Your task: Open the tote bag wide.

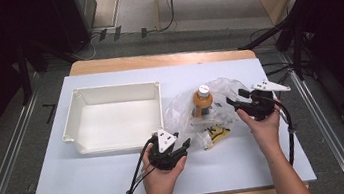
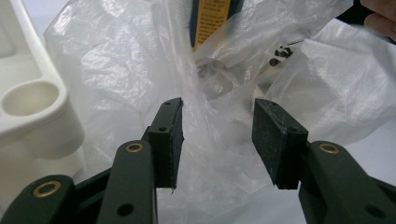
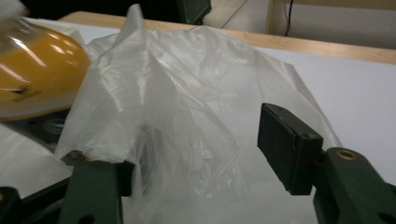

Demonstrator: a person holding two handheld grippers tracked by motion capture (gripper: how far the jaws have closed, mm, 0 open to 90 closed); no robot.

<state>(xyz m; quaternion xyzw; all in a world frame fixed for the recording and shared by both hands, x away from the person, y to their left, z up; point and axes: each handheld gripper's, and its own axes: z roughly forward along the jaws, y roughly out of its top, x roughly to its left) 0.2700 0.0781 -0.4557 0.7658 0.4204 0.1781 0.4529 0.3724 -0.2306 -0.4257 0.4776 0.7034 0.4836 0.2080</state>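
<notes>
A crumpled clear plastic bag [image 1: 182, 112] lies right of the table's middle. Inside it an orange bottle [image 1: 202, 102] with a white cap stands upright, and a yellow and black packet [image 1: 217, 134] lies near its front edge. My left gripper [image 1: 184, 145] is at the bag's front left corner. In the left gripper view its jaws [image 2: 217, 135] stand open with loose bag film [image 2: 116, 70] between the pads, unpinched. My right gripper [image 1: 236, 99] sits at the bag's right side, open. In the right gripper view the film [image 3: 187, 84] drapes over the left jaw, and the bottle [image 3: 37, 79] shows blurred at the left.
An empty white tray [image 1: 108, 88] stands left of the bag, its corner [image 2: 32, 107] close beside my left gripper. A white sheet [image 1: 95, 182] covers the wooden table. Cables and dark stands line the floor around it.
</notes>
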